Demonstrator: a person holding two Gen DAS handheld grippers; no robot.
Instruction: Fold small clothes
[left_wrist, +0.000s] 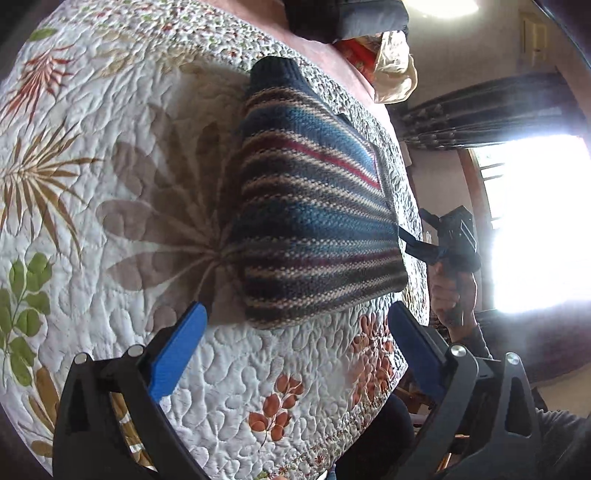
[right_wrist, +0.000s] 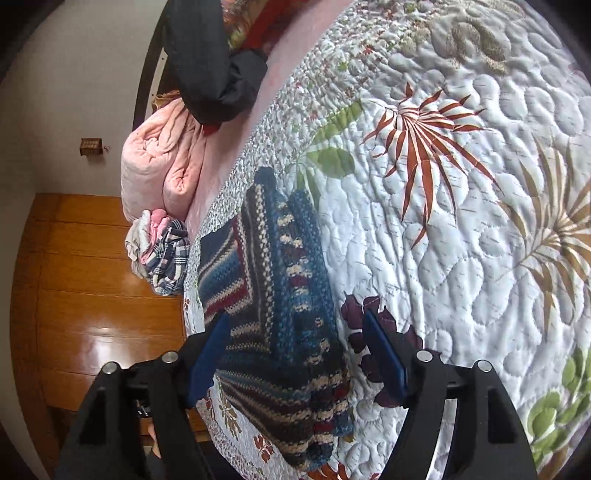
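A small striped knit sweater (left_wrist: 317, 206) lies folded on a bed covered by a white quilt (left_wrist: 110, 155) with big leaf and flower prints. The sweater has blue, cream, dark and red stripes, and a dark blue ribbed edge at its far end. It sits near one edge of the bed, and in the right wrist view it (right_wrist: 280, 314) looks like a thick bundle with layers stacked on each other. The left gripper (left_wrist: 295, 328) hangs just in front of the sweater's near end. Its blue fingers (left_wrist: 177, 354) are spread wide apart and hold nothing. The right gripper (right_wrist: 291, 350) is right over the near part of the sweater. Its dark blue fingers (right_wrist: 384, 354) are also spread wide, one on each side of the bundle, and it is hard to tell if they touch the knit. In the left wrist view the right gripper (left_wrist: 413, 245) shows at the far side of the sweater, held by the person's hand (left_wrist: 450, 295) in a grey sleeve, and its tip seems to touch the sweater's edge. At the head of the bed there is a rolled pink blanket (right_wrist: 162, 166), a black padded thing (right_wrist: 210, 66) and a small pile of clothes (right_wrist: 159, 254) with a checked one on top. Beside the bed is a shiny wooden floor (right_wrist: 92, 295). A bright window (left_wrist: 535, 221) glows on one side.
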